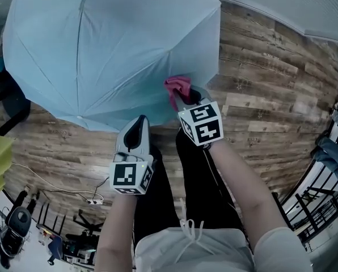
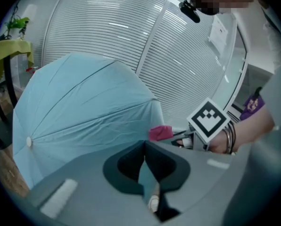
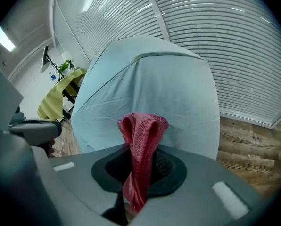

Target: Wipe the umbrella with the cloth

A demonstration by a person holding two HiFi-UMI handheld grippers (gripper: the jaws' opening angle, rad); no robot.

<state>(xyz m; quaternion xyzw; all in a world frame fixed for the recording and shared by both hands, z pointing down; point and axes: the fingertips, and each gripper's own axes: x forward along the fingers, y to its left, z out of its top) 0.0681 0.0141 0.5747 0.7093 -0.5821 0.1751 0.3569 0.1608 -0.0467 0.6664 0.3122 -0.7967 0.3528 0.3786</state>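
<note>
Right gripper (image 3: pixel 140 160): jaws clamped on folded pink-red cloth (image 3: pixel 143 131), nubby knit weave, looped top held at rim of open pale-blue fabric umbrella (image 1: pixel 101 50). Left gripper (image 2: pixel 144 166): jaws closed on sliver of same pale-blue fabric at rim. Canopy smooth, domed, faintly creased, seamed along ribs; lying on rough wood-plank floor (image 1: pixel 260 95).

The umbrella (image 1: pixel 101 50) is of thin light-blue cloth, smooth and matt, with fine creases. The cloth (image 3: pixel 141 140) is pink, with a rough looped weave. The shells of the left gripper (image 2: pixel 145 168) and the right gripper (image 3: pixel 141 166) look like matt grey plastic. The floor (image 1: pixel 271 95) is of wood planks, matt, with coarse grain.
</note>
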